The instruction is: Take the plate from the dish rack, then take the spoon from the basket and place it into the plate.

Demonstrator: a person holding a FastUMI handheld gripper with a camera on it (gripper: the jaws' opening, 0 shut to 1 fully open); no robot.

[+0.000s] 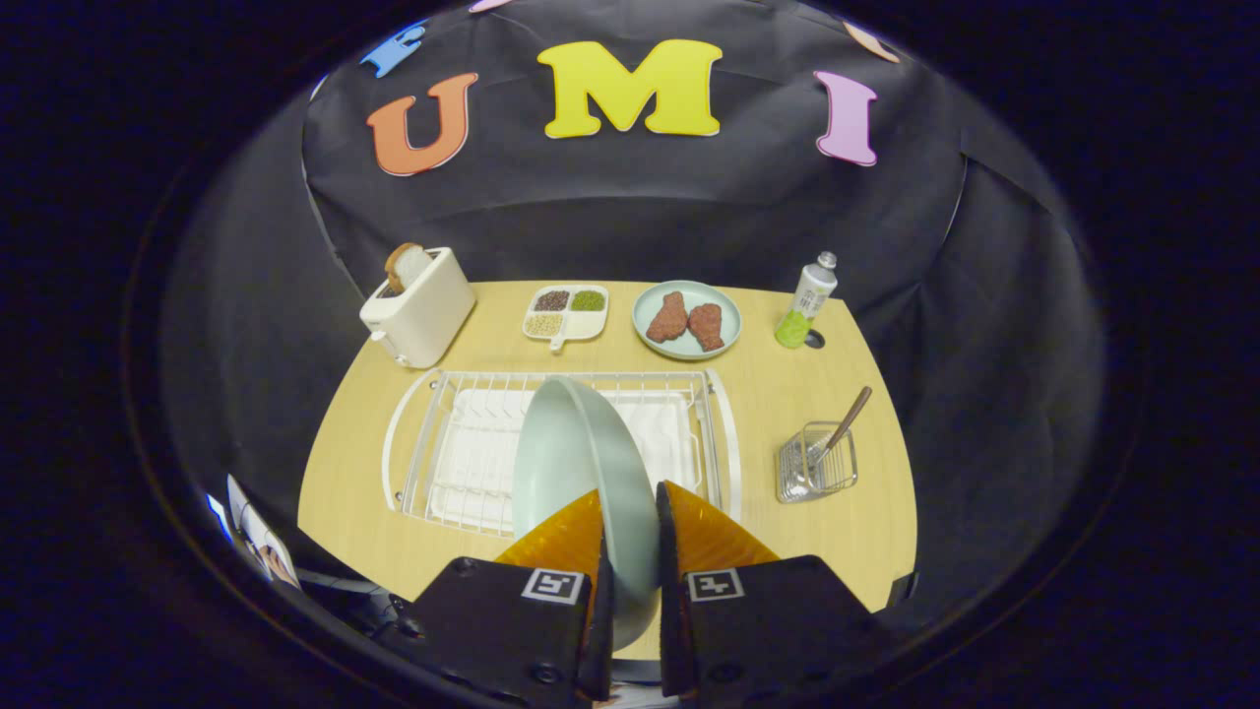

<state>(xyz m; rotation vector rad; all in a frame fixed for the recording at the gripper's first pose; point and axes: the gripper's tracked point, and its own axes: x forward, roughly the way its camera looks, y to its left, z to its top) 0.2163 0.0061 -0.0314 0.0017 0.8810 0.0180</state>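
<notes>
Plate (576, 463) is clamped on edge between both fingers of gripper (630, 517), above rack (423, 433). Should be kept level-ish, set flat on table (847, 522) nr basket (817, 463) w/ spoon (847, 418).

A mock kitchen staged in a booth: black cloth walls close in a wooden counter (866, 551) set with kitchen things. A toaster (418, 307) stands at ten o'clock, a divided tray of beans (565, 313) and a plate of meat (686, 319) at twelve, a dish rack (433, 433) mid-counter, a wire basket (815, 465) at three.
</notes>
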